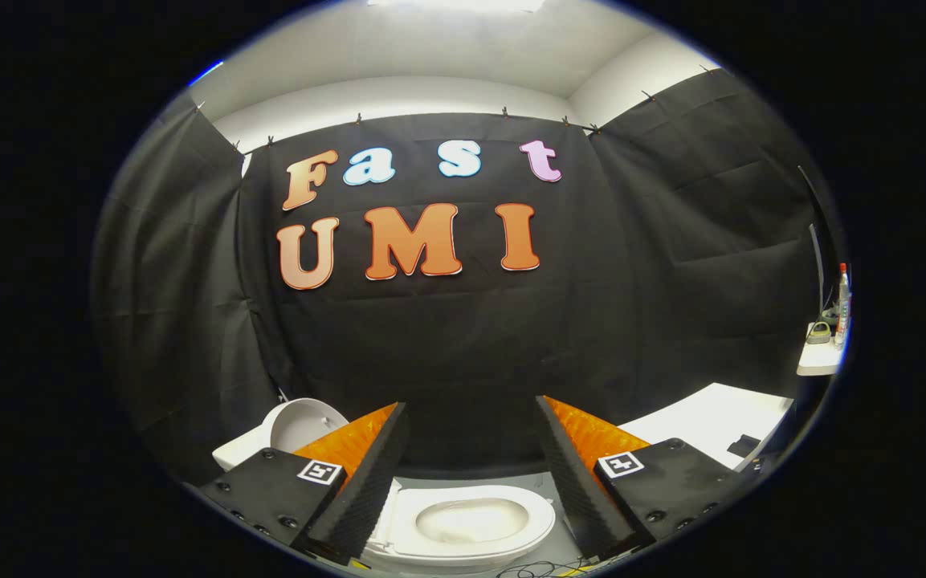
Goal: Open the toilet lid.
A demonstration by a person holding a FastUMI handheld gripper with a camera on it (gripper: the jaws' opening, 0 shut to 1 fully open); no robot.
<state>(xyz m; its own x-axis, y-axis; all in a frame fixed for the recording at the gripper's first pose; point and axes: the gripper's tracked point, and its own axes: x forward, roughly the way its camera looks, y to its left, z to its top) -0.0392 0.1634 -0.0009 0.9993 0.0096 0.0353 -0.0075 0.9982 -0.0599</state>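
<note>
— What does your gripper camera show?

— My gripper (471, 449) hangs above the toilet (463, 526). Its two fingers (366, 474) are spread wide apart, and nothing is between them but air; they touch nothing.

— And the toilet itself?

— It sits low, between and below the fingers. I look down on the white seat ring (539, 518) and into the bowl (471, 520), so the bowl is uncovered. Just behind my left finger there is a round white piece, which I take for the lid (302, 424), standing up and tilted back, with the white tank (238, 451) beside it. The finger hides its lower edge, so I cannot tell how it joins the seat.

— Anything else around?

— Beyond the fingers hangs the black cloth wall (446, 337). Past my right finger lies a white table (711, 417) with a small dark thing (744, 444) on it. Farther off to that side is a small shelf (820, 361) with a bottle (842, 301) standing upright. On the floor near the toilet's front some thin cables (535, 570) lie loose.
</note>
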